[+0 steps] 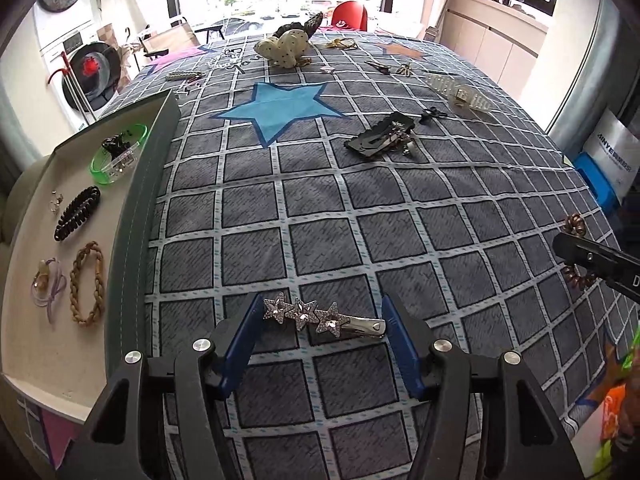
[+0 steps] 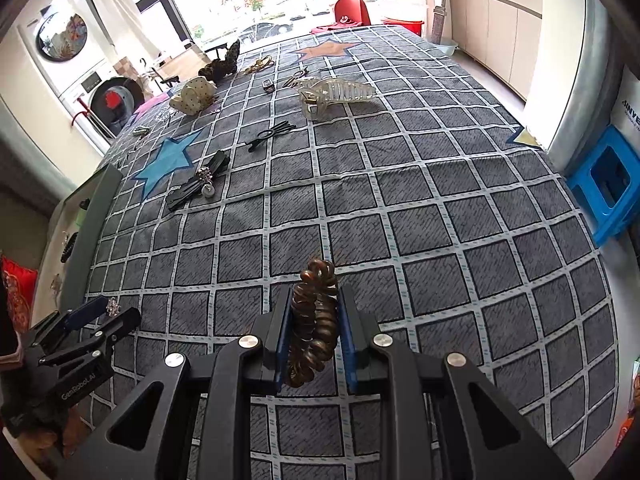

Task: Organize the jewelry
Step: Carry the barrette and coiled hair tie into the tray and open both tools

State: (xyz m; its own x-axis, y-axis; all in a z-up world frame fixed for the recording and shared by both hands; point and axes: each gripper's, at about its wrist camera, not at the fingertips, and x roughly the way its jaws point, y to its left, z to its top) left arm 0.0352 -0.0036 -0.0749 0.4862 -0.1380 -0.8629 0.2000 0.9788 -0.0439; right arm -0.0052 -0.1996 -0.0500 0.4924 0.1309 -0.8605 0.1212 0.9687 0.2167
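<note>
While five pieces already lie in the tray, the left gripper straddles, unclenched, a star clip beside it, the right gripper clasps a coil tie (many pieces remain beyond).

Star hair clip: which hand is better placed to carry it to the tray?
Left. Its tongs already straddle the star hair clip, beside the tray. The right tongs are shut on a brown coil hair tie.

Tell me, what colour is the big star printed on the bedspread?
Light blue with a darker blue outline; the star shows best in the left wrist view.
</note>
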